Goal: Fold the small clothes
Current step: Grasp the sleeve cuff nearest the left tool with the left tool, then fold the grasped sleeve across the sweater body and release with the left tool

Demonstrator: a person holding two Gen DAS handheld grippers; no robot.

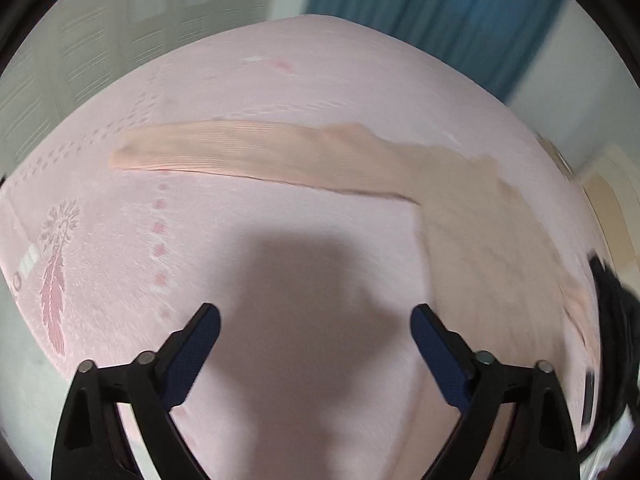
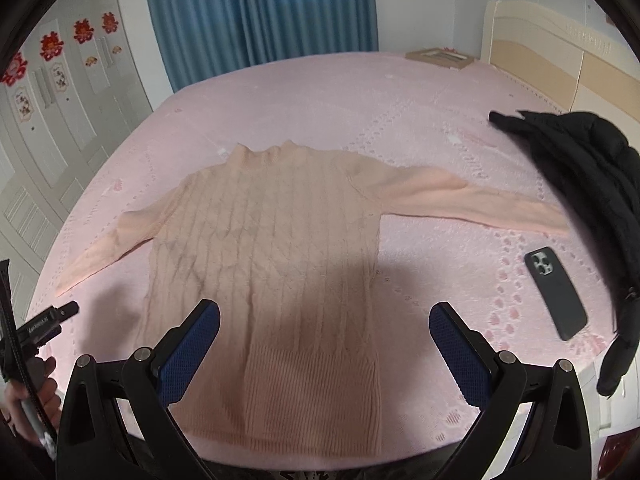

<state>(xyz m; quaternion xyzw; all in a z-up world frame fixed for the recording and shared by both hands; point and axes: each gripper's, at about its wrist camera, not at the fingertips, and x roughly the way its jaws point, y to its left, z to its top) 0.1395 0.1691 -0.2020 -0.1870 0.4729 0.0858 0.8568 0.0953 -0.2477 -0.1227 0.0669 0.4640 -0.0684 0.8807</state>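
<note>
So the peach sweater (image 2: 264, 248) is laid flat on the pink bed (image 2: 400, 112), face up, both sleeves out to the sides. No fold made yet, I'd say this is the approach. Left hand-held gripper (image 1: 316, 326) is spread wide over bare bedding near the left sleeve (image 1: 224, 148), nothing in it. Right hand-held gripper (image 2: 324, 322) hangs over the hem, also spread and empty. Next up is probably pinching a sleeve cuff and bringing it across the body.
</note>
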